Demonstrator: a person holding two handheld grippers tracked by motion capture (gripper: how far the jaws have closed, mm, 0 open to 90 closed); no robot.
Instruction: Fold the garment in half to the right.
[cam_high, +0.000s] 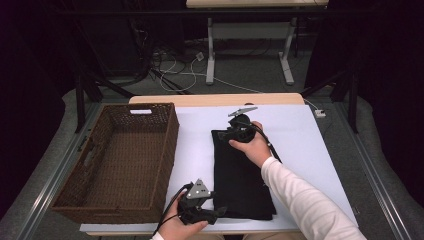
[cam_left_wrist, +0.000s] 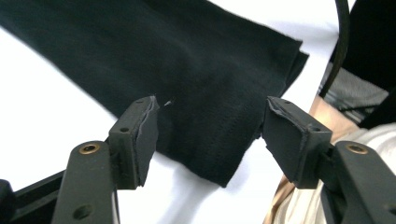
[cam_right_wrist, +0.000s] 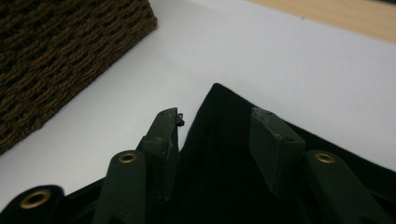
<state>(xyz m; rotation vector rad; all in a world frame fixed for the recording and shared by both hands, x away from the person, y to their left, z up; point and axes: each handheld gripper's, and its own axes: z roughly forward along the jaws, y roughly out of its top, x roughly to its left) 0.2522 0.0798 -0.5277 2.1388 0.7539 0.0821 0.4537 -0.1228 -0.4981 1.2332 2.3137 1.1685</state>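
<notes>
A folded black cloth (cam_high: 241, 175) lies flat on the white table top (cam_high: 300, 145), its long side running away from me. My left gripper (cam_high: 219, 213) sits at the cloth's near left corner. In the left gripper view its jaws stand open (cam_left_wrist: 210, 135), the cloth's corner (cam_left_wrist: 205, 93) lying on the table between them with neither pad pressing on it. My right gripper (cam_high: 229, 134) is at the far left corner. In the right gripper view its jaws are open (cam_right_wrist: 218, 135) just above that corner of the cloth (cam_right_wrist: 219, 186).
A large brown wicker basket (cam_high: 169, 145) with nothing inside stands left of the cloth, its wall (cam_right_wrist: 60, 56) close to the right gripper. A white-sleeved arm (cam_high: 300, 200) crosses the cloth's right side. A cable (cam_left_wrist: 338, 46) hangs at the right of the left gripper view.
</notes>
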